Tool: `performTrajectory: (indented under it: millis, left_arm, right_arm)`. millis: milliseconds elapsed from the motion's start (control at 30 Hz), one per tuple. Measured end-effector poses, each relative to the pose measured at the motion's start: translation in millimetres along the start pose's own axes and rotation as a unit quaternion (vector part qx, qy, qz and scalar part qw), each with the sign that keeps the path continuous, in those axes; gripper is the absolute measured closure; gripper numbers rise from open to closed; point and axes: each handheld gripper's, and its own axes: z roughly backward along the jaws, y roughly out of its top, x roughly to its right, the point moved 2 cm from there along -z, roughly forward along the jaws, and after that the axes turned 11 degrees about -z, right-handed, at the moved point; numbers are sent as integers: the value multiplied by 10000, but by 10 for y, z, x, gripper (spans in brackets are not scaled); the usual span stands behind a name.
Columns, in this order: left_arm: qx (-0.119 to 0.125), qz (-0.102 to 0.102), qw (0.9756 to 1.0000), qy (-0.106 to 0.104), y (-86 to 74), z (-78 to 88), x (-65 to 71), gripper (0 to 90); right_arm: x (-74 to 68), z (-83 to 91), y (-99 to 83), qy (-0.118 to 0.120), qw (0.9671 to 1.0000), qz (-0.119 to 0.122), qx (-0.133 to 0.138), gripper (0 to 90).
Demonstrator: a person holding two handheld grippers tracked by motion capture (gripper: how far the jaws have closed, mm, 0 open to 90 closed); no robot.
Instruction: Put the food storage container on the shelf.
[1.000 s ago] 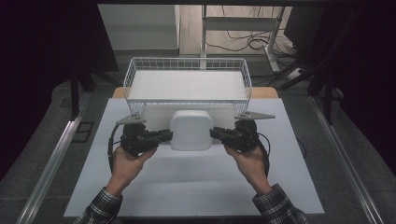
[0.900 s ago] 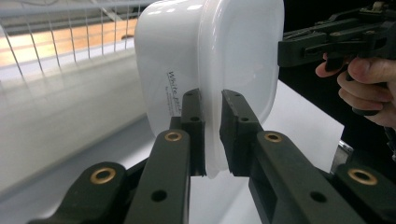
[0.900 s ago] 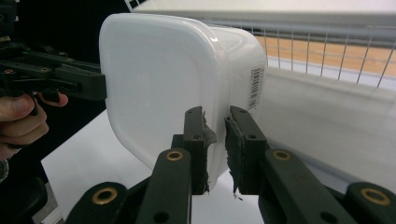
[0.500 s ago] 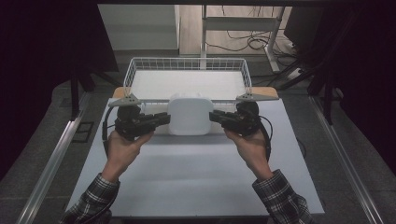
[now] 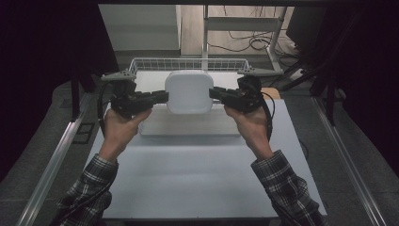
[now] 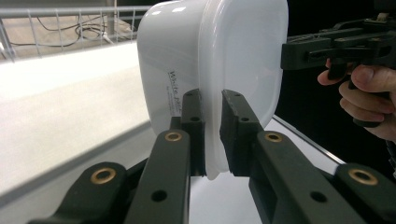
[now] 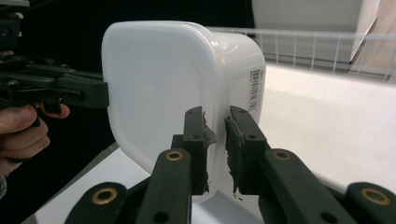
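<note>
A white plastic container with rounded corners hangs in the air over the near edge of the wire basket. My left gripper is shut on the rim of its left side. My right gripper is shut on the rim of its right side. In the left gripper view the container stands on edge with its thin rim pinched between the jaws of the left gripper. The right gripper view shows the container held the same way by the right gripper, with the other gripper at the far side.
The white wire basket has a white flat bottom and sits at the far end of the white table. A metal rail runs along the left side. Behind the basket stand a table frame and cables.
Both hands have lifted the container and carried it away from the person, from just in front of the basket to above its near edge. Both grips stayed shut.
</note>
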Motion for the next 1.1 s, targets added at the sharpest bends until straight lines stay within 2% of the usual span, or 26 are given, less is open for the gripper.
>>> performTrajectory:
  millis: [233, 500, 833, 1100]
  left_arm:
    - [-103, 137, 9998, 45, 100, -112, -179, 803]
    - [-335, 334, 9988, 114, 97, -257, -380, 799]
    - [-478, 456, 9977, 169, 84, -335, -474, 793]
    - [-522, 426, 9975, 196, 92, -390, -498, 773]
  right_arm:
    - [38, -114, 213, -141, 9999, -26, -3, 779]
    - [172, -329, 268, -269, 9994, -198, -133, 778]
    - [256, -463, 292, -313, 9988, -309, -236, 776]
    - [330, -521, 316, -333, 9978, -478, -302, 765]
